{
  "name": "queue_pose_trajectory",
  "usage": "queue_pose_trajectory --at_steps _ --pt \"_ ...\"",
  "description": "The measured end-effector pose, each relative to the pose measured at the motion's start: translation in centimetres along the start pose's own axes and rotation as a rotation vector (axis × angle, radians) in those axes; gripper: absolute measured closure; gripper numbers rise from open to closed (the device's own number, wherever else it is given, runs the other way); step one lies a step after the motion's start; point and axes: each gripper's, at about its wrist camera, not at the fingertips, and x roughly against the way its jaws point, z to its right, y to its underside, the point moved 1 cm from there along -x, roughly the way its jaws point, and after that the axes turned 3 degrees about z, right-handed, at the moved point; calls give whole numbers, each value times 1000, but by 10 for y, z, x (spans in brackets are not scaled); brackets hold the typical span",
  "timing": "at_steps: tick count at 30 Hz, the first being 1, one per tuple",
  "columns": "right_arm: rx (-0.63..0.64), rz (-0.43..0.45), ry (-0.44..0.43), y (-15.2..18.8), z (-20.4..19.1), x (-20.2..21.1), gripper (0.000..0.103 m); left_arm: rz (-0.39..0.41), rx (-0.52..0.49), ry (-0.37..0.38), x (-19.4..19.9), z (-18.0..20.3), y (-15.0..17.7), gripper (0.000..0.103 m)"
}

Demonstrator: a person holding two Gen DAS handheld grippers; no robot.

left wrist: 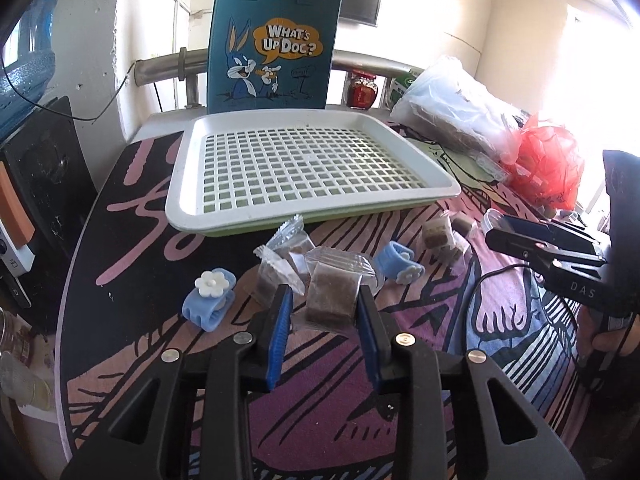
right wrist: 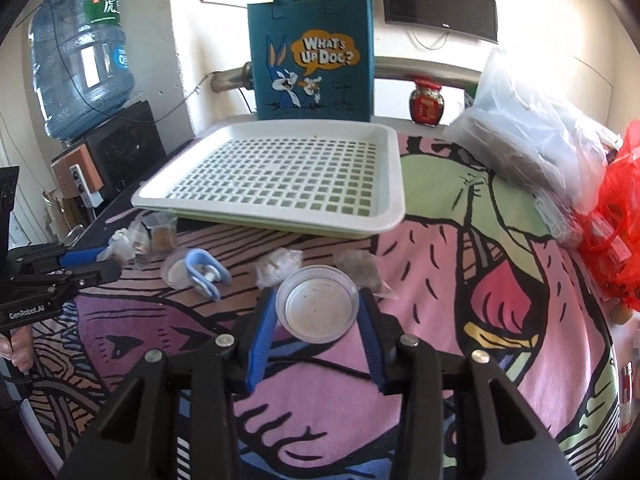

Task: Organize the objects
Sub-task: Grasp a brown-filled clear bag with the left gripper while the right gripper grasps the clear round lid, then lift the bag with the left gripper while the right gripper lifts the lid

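On the far left of the table lies a pale blue silicone clip with a white flower [left wrist: 209,298], well clear of my left gripper [left wrist: 324,308]. That gripper's jaws stand narrowly apart with a clear-wrapped square brown block [left wrist: 331,295] upright between the blue pads; the right pad looks pressed to the wrapper and the left pad touches its edge, so I judge I have it gripped. Just behind it sits a loose heap of similar wrapped brown blocks [left wrist: 286,258], and to their right a second blue flower clip [left wrist: 400,264].

Straight beyond, on the far side, the white perforated plastic tray [left wrist: 224,216] lies with its long axis across my view, its near rim just past the heap. A teal cartoon-rabbit tote bag [left wrist: 276,40] stands upright behind it.

Further right, my right gripper [right wrist: 318,312] holds a small round clear plastic lid [right wrist: 317,304], jaws only partly open, both pads against its rim. From here the tray [right wrist: 384,216] is ahead and slightly left, near rim closest.

My judgement: both loads go forward into the tray; the left one is nearer the tray's middle, so it has the shorter, straighter reach. A red plastic bag [right wrist: 624,232] crowds the far right edge.
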Motion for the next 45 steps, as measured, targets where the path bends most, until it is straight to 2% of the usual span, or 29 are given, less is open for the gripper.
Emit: queue_pose_trajectory --at_steps 8,45 --pt "46 64 -77 -1 -28 -6 64 105 -8 -69 -3 2 -1 72" --pt "11 62 -99 3 -23 -13 64 91 0 -67 -7 4 5 72"
